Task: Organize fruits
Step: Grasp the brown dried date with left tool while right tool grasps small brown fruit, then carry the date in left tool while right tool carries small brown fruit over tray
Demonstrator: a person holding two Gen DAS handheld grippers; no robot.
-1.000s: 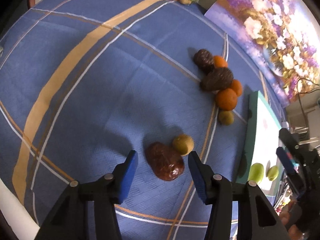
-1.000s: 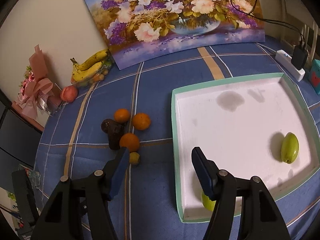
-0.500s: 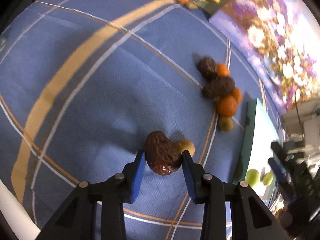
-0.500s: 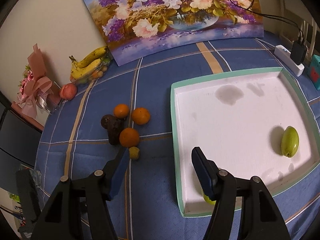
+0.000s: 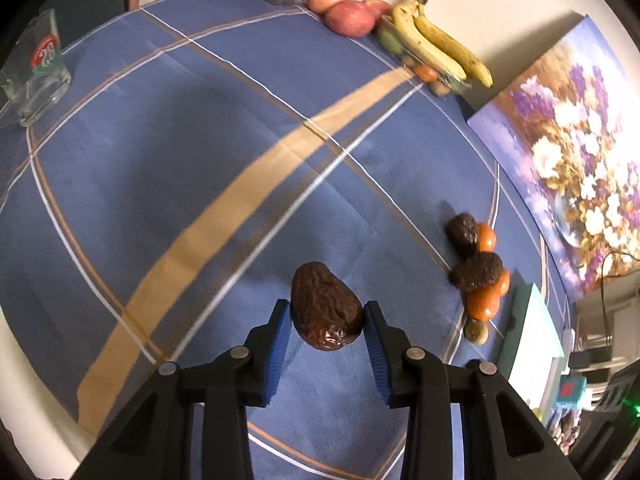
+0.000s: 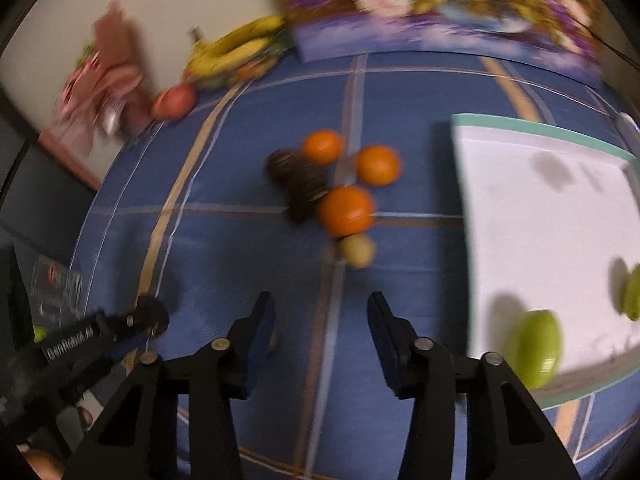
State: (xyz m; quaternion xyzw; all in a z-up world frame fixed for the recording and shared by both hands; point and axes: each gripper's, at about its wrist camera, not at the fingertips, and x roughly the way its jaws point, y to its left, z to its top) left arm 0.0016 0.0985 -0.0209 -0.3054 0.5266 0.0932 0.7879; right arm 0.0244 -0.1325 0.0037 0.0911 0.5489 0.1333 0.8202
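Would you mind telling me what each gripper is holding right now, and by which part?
The left gripper grips the wrinkled brown fruit across its wide lower end. The right gripper is open and holds nothing.

white lettering on left tongs (image 6: pixel 154 320) (blurred, unreadable)

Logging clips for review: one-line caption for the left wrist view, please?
Left gripper clamps a wrinkled dark brown fruit above the blue plaid tablecloth, oranges clustered beside the tray.

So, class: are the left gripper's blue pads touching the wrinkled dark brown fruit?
Touching. The left wrist view shows both pads of the left gripper pressed against the wrinkled dark brown fruit.
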